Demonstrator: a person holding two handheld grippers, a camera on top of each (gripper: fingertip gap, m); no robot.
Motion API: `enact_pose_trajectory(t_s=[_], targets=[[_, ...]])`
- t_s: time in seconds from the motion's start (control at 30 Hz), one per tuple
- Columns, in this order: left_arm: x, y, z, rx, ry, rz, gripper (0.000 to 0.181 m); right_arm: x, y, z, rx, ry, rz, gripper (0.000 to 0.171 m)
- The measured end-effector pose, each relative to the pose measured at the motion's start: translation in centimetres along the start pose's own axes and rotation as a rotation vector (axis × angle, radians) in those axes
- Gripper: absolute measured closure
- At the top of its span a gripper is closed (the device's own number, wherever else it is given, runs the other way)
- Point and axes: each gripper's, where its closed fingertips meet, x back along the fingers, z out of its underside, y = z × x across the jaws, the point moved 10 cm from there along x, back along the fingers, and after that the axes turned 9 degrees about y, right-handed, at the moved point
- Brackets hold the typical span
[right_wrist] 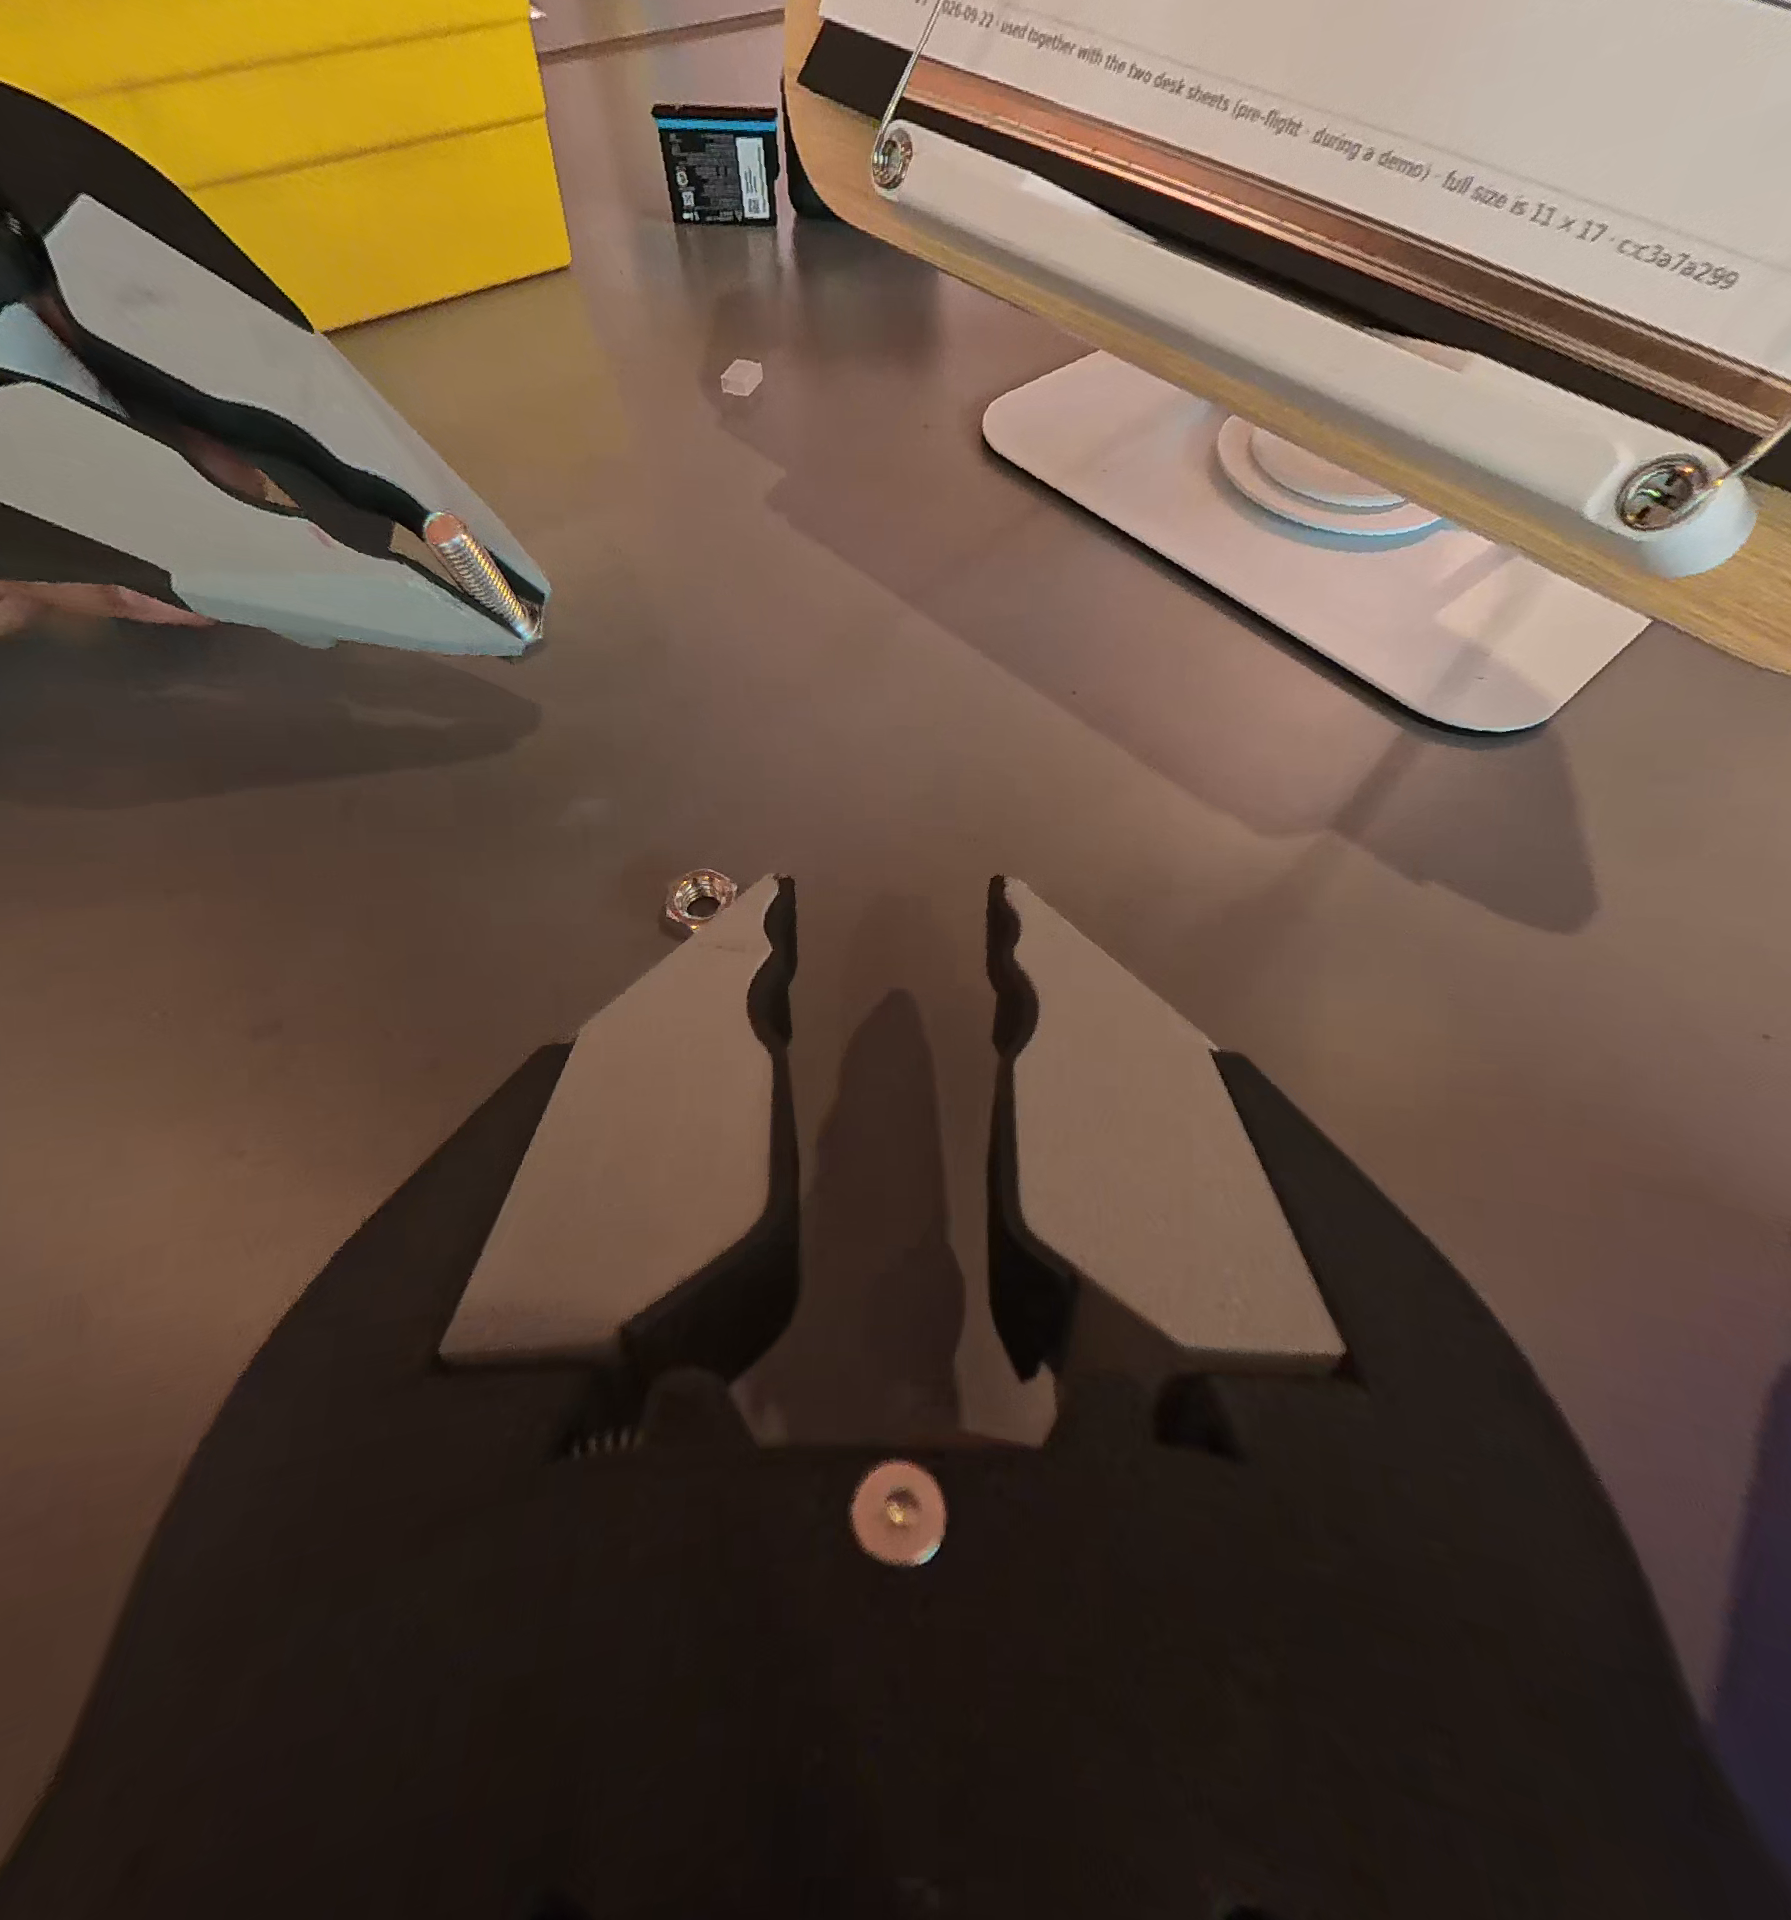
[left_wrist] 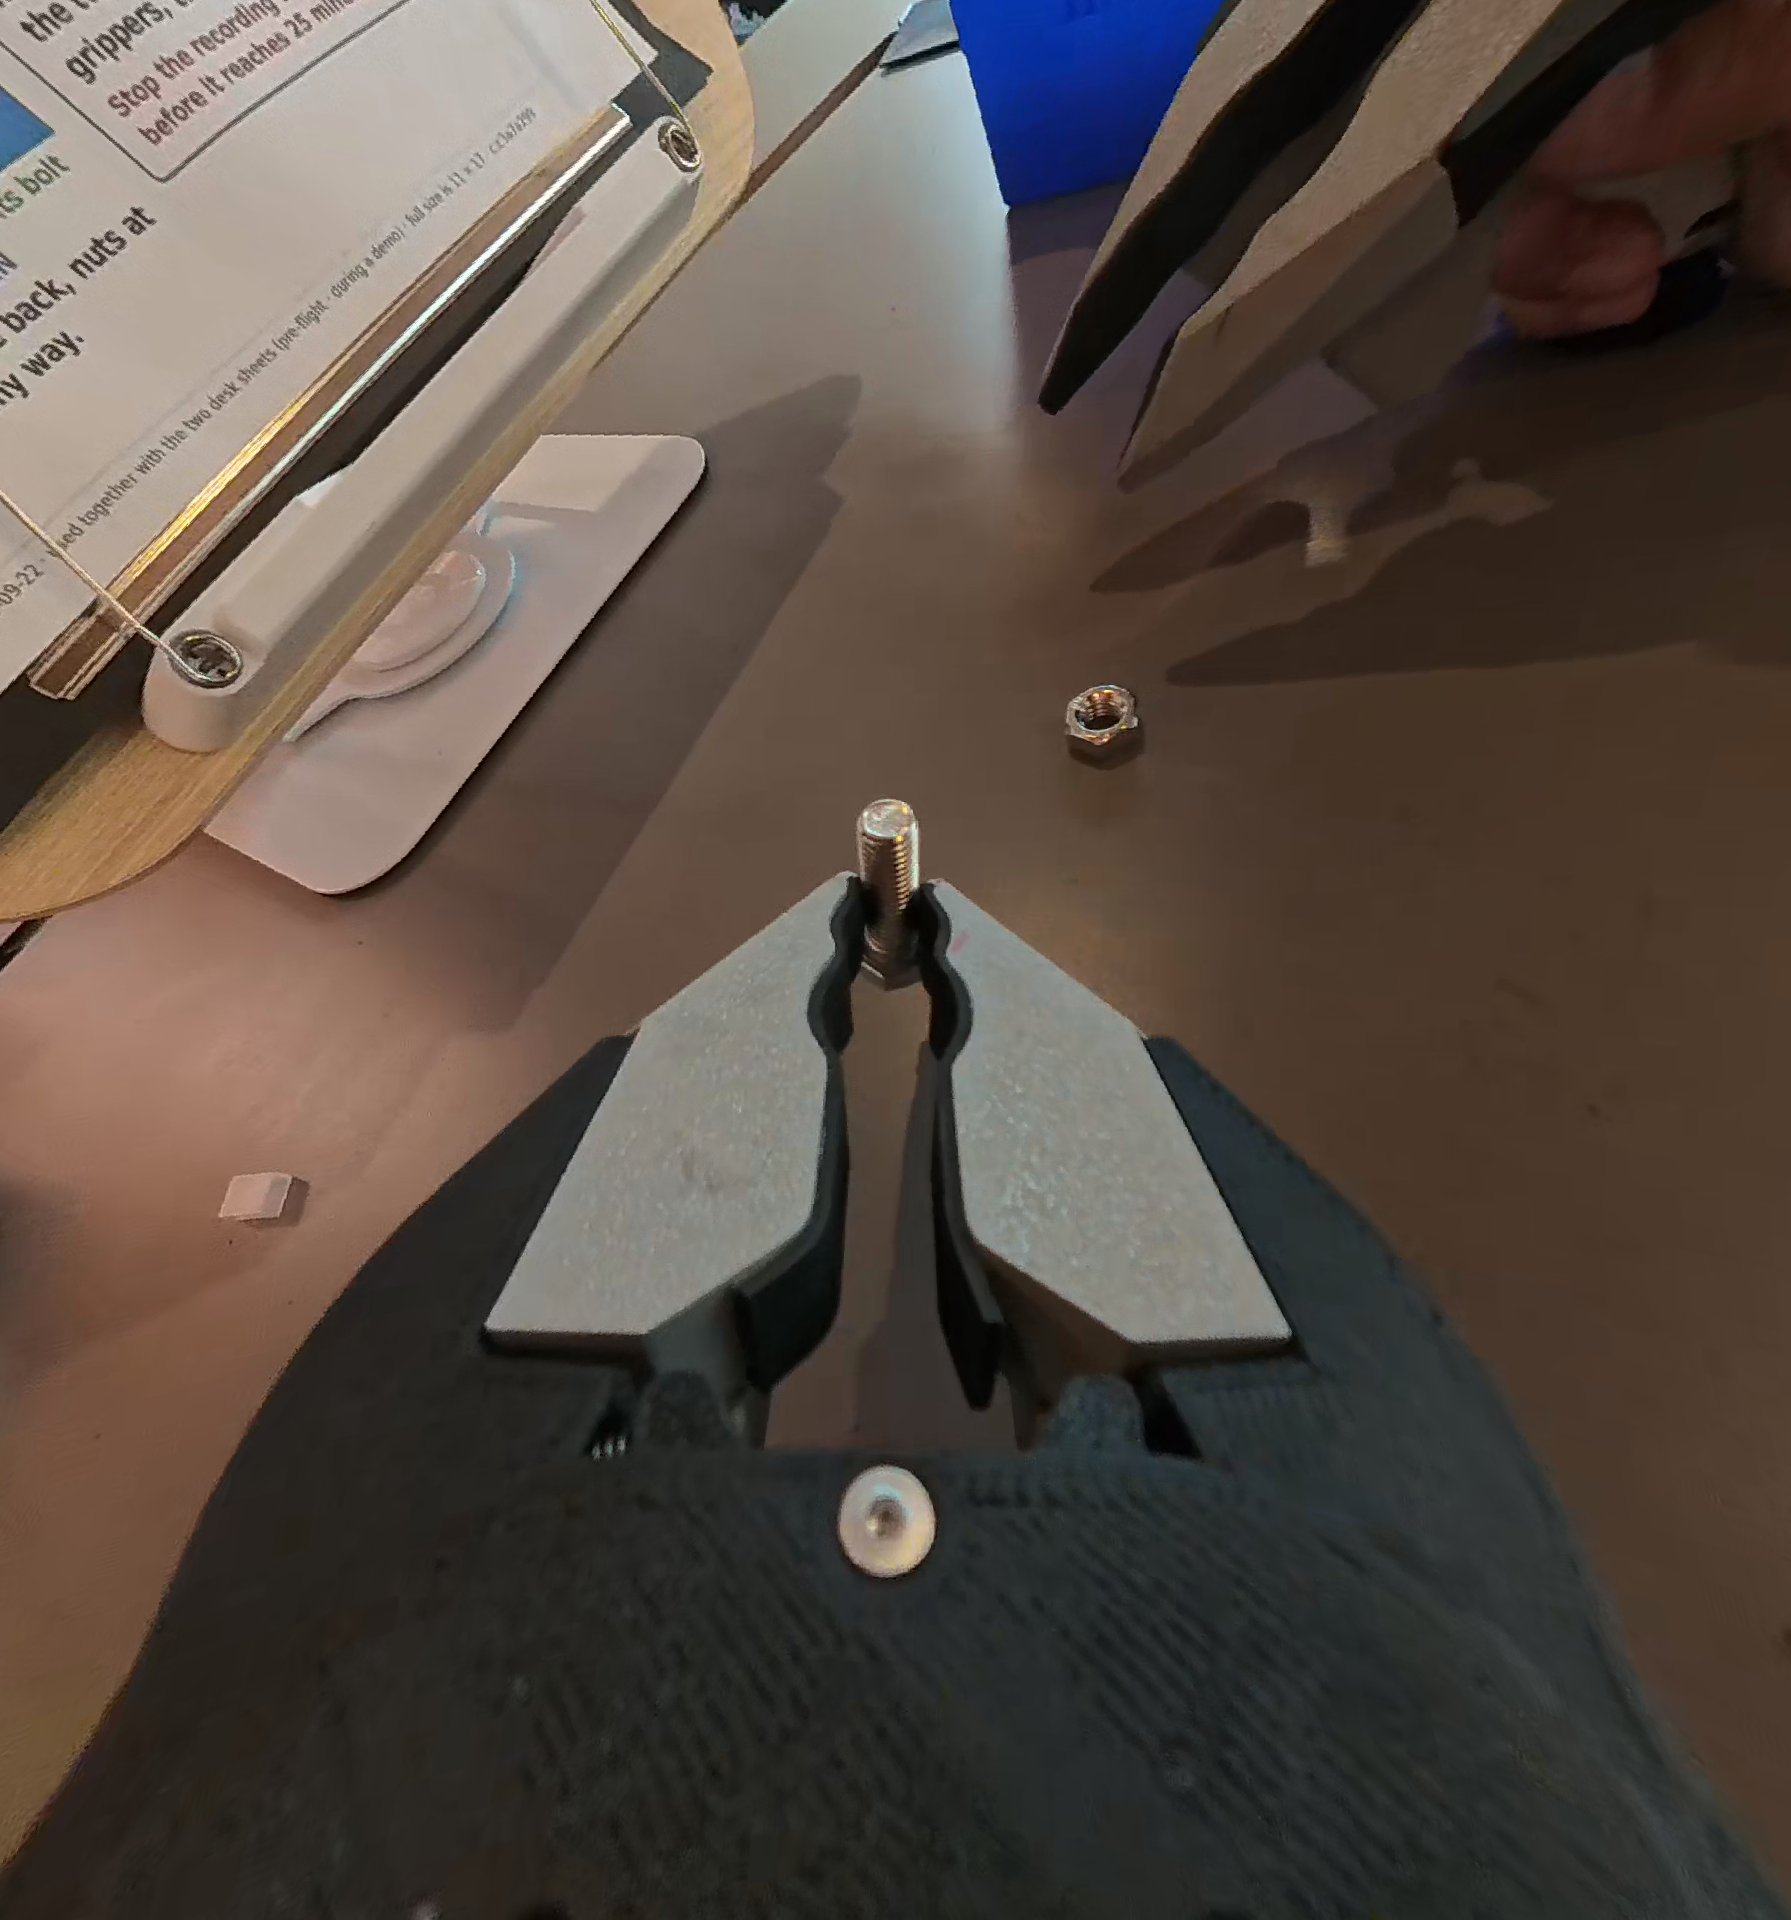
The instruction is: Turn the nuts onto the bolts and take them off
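My left gripper [left_wrist: 888, 902] is shut on a steel bolt [left_wrist: 886, 852], gripping its lower shank so the threaded end sticks up past the fingertips. It also shows at the left of the right wrist view [right_wrist: 517, 613] with the bolt [right_wrist: 475, 571] in it. A loose hex nut [left_wrist: 1101, 720] lies flat on the table to the right of the bolt. My right gripper [right_wrist: 891, 904] is open and empty above the table, and the nut [right_wrist: 699, 902] lies just outside its left fingertip [right_wrist: 766, 914]. The right gripper also shows at the top right of the left wrist view [left_wrist: 1109, 416].
A document stand with a white base [left_wrist: 517, 665] and printed sheet [right_wrist: 1390, 156] stands on the brown table [left_wrist: 1390, 1039]. A blue box [left_wrist: 1067, 94] is behind, a yellow box [right_wrist: 351, 156] and a small black pack [right_wrist: 719, 161] farther off. A small white block [left_wrist: 262, 1195] lies loose. My right fingertips sit around 12 cm from my left ones. Between my right fingertips and the nut [right_wrist: 699, 902] there is roughly 5 cm. It is also in sight in the left wrist view [left_wrist: 1104, 716].
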Motion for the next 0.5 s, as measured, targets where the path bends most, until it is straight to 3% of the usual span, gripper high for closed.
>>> enact_pose_trajectory(t_s=[0.5], targets=[[-0.04,-0.03,-0.04,-0.002,0.001,0.034,0.174,0.14,0.61,0.14,0.069,0.006,0.069,0.139]])
